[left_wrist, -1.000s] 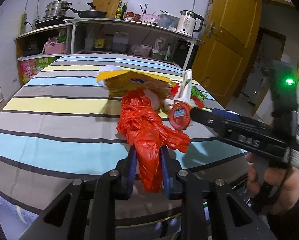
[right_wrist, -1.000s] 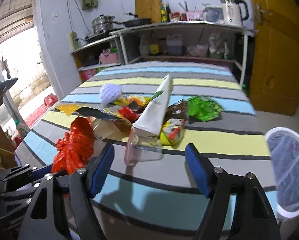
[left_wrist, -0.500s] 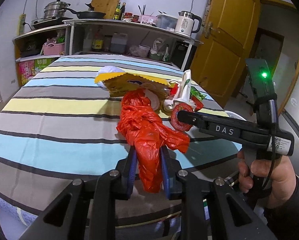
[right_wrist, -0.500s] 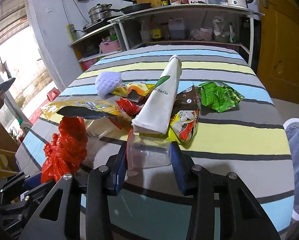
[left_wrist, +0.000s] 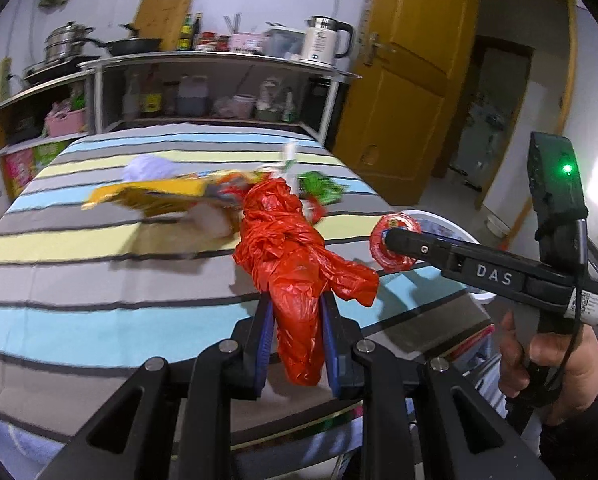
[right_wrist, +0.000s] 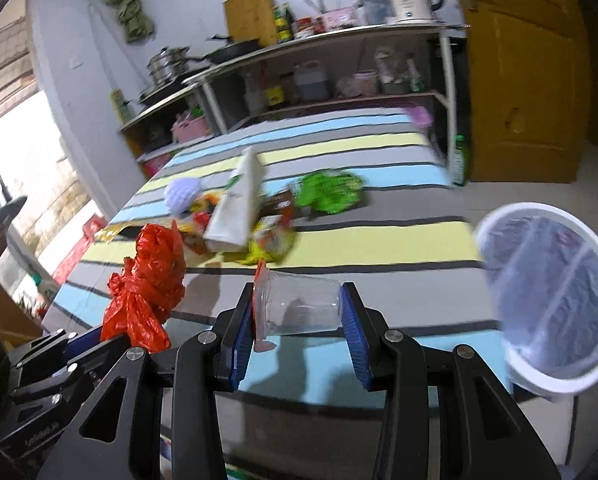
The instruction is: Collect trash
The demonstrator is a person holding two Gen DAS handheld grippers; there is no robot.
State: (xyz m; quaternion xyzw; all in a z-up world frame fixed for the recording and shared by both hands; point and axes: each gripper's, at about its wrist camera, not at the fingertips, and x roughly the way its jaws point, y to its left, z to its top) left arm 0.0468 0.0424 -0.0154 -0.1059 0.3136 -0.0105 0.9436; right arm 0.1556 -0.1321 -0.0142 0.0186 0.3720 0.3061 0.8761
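Striped table [right_wrist: 379,240]; right gripper [right_wrist: 299,316] grips cup [right_wrist: 299,308].

Daylight blows out the window [right_wrist: 27,184] at left; both fisheye views are motion-blurred, with dark, bent edges.

The near striped tabletop [right_wrist: 399,248] lies bare between the right claw [right_wrist: 299,312] and the heap of wrappers [right_wrist: 259,220], leaving room to pass low on that side. The heap, with a white tube [right_wrist: 239,204] and a green packet [right_wrist: 331,194] on it, blocks the middle, and beyond it the stripes run bare to the shelf unit [right_wrist: 339,64]. At the right edge a white-rimmed bin [right_wrist: 547,292] stands just beside the tabletop, while the red bag [right_wrist: 147,280] in the left claw [left_wrist: 297,340] crowds the left.
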